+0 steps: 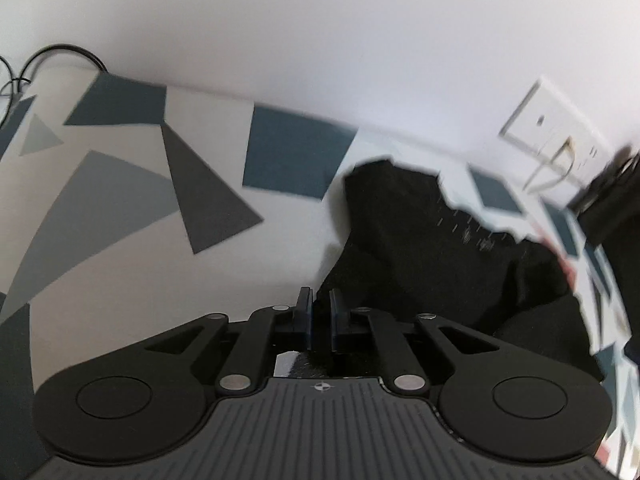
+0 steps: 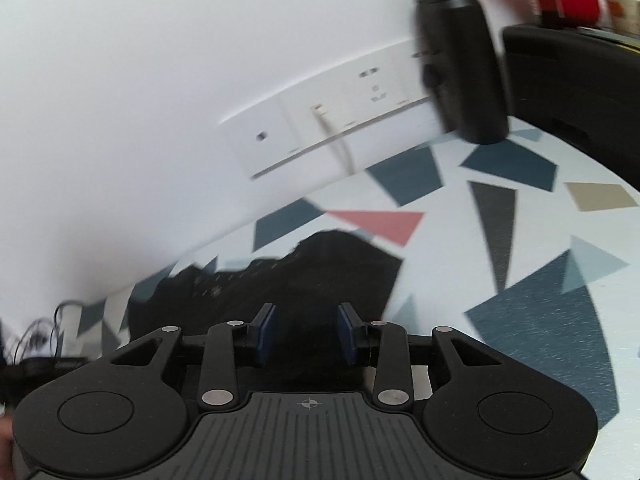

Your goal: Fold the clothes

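A crumpled black garment (image 1: 420, 248) is pinched by the left hand-held gripper (image 1: 320, 316); the right hand-held gripper (image 2: 306, 330) is spread.

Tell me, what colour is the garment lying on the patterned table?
Black, with faint pale markings. The garment shows best in the left wrist view.

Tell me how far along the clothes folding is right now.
Early or midway. The black garment lies bunched on the patterned table, with ragged edges rather than a neat rectangle, so no finished fold shows. In hand: the left gripper sits nearly closed at its edge, though a grip isn't certain; the right gripper is open above the cloth. Smoothing and the folds remain.
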Demonstrator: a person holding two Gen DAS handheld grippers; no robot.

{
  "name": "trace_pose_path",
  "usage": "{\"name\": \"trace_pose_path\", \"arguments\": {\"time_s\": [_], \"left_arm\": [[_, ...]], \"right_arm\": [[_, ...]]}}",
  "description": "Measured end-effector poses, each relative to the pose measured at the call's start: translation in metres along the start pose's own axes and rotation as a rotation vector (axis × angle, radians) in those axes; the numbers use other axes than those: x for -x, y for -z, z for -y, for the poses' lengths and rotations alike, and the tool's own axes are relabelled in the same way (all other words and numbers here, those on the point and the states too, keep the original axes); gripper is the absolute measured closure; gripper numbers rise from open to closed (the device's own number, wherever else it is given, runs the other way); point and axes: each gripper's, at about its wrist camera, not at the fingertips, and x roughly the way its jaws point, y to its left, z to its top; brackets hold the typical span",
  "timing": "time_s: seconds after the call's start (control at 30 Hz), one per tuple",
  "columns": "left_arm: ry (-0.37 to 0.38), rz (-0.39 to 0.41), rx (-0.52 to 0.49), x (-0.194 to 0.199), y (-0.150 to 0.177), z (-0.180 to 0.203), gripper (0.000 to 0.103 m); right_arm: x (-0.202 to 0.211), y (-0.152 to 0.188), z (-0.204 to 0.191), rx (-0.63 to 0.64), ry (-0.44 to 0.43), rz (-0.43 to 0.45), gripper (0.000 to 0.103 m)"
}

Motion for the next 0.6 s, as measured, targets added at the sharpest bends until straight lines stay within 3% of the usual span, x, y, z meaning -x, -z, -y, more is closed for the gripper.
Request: {"name": "trace_pose_path", "arguments": {"time_s": [0.07, 0.2, 0.27, 0.47, 0.6], "left_arm": [[-0.017, 0.099, -0.01, 0.024, -0.001, 0.003, 0.095], [-0.022, 0.42, 0.062, 0.103, -0.001, -0.011, 0.095], [-0.077, 0.469, 0.065, 0.118, 0.001, -0.016, 0.095], [-0.133, 0.352, 0.036, 0.09, 0.015, -0.027, 0.095], [-0.154, 0.326, 0.011, 0.079, 0.024, -0.023, 0.095]], "right_arm": [[-0.004, -0.003, 0.005, -0.012, 0.008, 0.001, 0.071], [-0.017, -0.01, 0.003, -0.029, 0.002, 0.006, 0.071], [-0.026, -0.012, 0.003, -0.03, 0.0, 0.008, 0.07], [-0.066, -0.014, 0.013, -0.058, 0.023, -0.074, 0.066], [-0.097, -0.014, 0.021, -0.079, 0.04, -0.141, 0.067]]}}
